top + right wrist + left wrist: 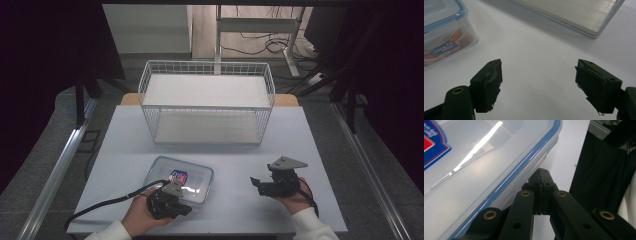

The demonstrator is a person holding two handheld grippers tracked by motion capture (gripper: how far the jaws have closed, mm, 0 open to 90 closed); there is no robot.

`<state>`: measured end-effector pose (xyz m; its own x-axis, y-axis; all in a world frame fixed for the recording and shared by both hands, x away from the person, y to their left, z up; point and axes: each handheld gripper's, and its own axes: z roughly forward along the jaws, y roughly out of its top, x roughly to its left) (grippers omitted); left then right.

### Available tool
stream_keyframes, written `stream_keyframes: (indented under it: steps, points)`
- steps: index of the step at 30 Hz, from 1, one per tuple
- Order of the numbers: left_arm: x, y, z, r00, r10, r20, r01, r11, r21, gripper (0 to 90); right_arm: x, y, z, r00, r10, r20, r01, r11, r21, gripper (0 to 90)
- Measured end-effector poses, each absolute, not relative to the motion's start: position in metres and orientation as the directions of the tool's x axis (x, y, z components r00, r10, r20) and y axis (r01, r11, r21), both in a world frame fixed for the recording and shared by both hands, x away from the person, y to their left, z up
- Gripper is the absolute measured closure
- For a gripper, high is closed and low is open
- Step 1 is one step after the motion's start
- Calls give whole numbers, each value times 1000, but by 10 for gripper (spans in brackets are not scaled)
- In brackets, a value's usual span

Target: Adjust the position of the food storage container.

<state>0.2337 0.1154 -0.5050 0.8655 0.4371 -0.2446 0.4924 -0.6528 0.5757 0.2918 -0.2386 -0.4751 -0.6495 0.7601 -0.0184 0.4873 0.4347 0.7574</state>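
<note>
- The box (178, 179) is clear plastic, smooth; its lid (486, 157) is glossy and throws back a streak of light, with a blue seal round the rim.
- The label (178, 176) looks like printed paper, red and blue.
- The basket (206, 102) is thin white wire mesh.
- The table (220, 155) is matt white and smooth.
- The right gripper (537, 86) is matt black plastic; its pads (490, 85) look rough and worn at the edges.
- The left gripper (541, 187) has brass-coloured rivets.
</note>
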Motion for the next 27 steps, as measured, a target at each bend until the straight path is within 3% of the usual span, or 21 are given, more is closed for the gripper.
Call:
stream_keyframes:
  steps: [18,27]
  points:
    - [249,100,-505,827,517,-222,535,-600,595,899,293,-238,-477,-650,759,-27,489,445,750,216]
    - [235,131,-470,825,536,-181,497,-534,684,897,292,-240,-476,-645,763,-28,488,441,753,211]
